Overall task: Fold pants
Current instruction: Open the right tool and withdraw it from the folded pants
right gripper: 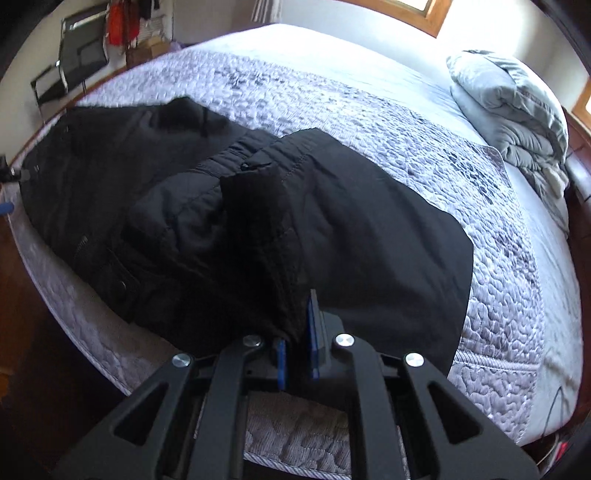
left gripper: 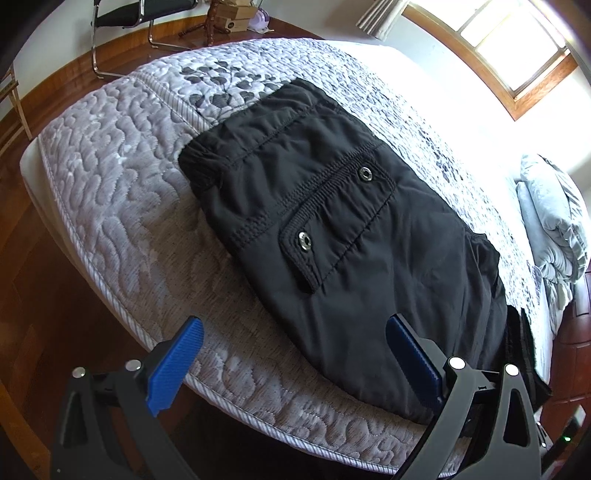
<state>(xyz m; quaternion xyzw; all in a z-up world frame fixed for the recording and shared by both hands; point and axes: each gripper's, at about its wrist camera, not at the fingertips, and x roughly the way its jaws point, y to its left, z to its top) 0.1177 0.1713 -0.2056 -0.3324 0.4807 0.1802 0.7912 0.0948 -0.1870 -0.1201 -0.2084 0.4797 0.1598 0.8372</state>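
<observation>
Black pants (left gripper: 332, 206) lie on the quilted mattress (left gripper: 110, 192), their snap pocket facing up. My left gripper (left gripper: 295, 354) is open above the mattress's near edge; its right blue finger (left gripper: 413, 362) rests over the pants' lower part, its left finger (left gripper: 177, 362) over bare quilt. In the right wrist view the pants (right gripper: 369, 229) spread across the bed with one part doubled back toward me. My right gripper (right gripper: 297, 343) is shut on a bunched fold of the black fabric (right gripper: 258, 236), which rises between its blue pads.
A folded grey duvet (right gripper: 517, 114) lies at the bed's far right end. A black chair (left gripper: 144, 14) and a wooden stand (left gripper: 212, 22) stand on the wood floor (left gripper: 44, 325) past the bed's left side. A window (left gripper: 517, 44) is behind the bed.
</observation>
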